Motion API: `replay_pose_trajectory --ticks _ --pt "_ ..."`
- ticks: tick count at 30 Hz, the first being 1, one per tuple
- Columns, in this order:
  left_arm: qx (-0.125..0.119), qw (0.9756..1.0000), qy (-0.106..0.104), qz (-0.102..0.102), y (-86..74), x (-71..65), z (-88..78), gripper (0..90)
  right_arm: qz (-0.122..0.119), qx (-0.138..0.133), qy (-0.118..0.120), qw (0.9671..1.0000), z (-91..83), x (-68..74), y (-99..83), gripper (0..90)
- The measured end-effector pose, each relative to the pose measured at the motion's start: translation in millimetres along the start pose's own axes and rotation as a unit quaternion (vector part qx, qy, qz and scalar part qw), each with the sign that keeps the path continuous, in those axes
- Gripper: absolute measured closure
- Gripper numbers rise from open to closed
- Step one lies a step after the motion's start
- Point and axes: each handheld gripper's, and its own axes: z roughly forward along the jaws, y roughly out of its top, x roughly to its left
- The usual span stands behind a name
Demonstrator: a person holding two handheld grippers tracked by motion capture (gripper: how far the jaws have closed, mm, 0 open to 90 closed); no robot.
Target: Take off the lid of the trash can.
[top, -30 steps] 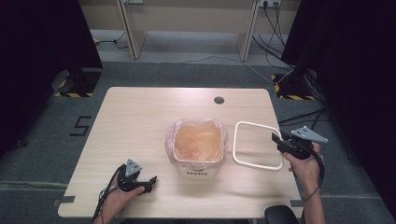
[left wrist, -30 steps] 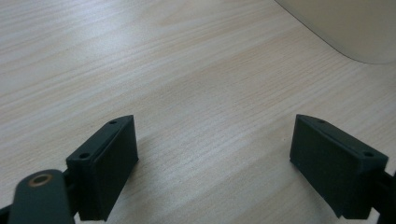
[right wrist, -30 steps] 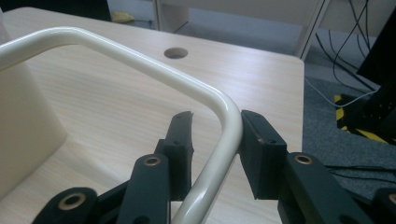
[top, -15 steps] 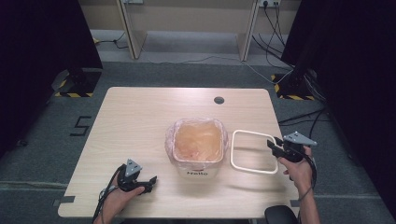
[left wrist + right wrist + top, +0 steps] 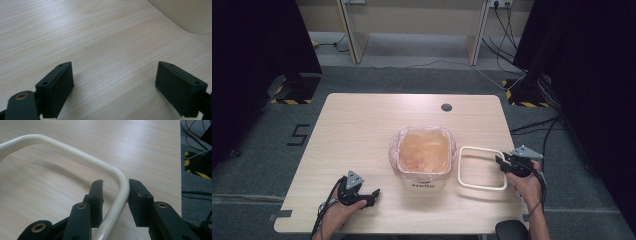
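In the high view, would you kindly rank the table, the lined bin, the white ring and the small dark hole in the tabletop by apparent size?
1. table
2. bin and white ring: their outlines look about equal, so I won't rank them.
3. hole

A lab-like recording room: black curtains [image 5: 257,45] on both sides, hazard-striped stand feet [image 5: 292,100], cables [image 5: 492,75] across the grey carpet [image 5: 412,80], one bare wooden worktop [image 5: 362,130].

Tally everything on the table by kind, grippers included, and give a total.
Bins lined with a plastic bag: 1
Cream rectangular rings: 1
Grippers: 2, the left gripper and the right gripper
Total: 4
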Motion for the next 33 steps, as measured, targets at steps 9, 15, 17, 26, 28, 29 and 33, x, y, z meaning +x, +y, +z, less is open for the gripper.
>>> replay_pose_trajectory --ticks 9,15,17,26,28,29,33 --pt "0.000 1.0000 0.000 0.000 0.0 0.0 0.0 14.1 -0.028 0.029 -0.013 0.9991 6.1 1.6 -5.6 65.5" --pt "0.000 1.0000 0.000 0.000 0.0 0.0 0.0 14.1 -0.046 0.044 -0.014 0.9979 9.5 5.2 -9.3 65.9" --pt "0.000 1.0000 0.000 0.000 0.0 0.0 0.0 14.1 -0.054 0.054 -0.018 0.9969 10.3 5.8 -10.3 66.3" --pt "0.000 1.0000 0.000 0.000 0.0 0.0 0.0 14.1 -0.060 0.066 -0.022 0.9958 8.4 6.1 -9.2 70.5" --pt "0.000 1.0000 0.000 0.000 0.0 0.0 0.0 14.1 -0.053 0.069 -0.027 0.9958 7.4 5.5 -8.3 66.6" --pt "0.000 1.0000 0.000 0.000 0.0 0.0 0.0 14.1 -0.045 0.066 -0.025 0.9965 6.8 5.1 -8.0 65.3" --pt "0.000 1.0000 0.000 -0.001 0.0 0.0 0.0 14.1 -0.014 0.046 -0.011 0.9988 2.1 3.5 -3.3 56.4"
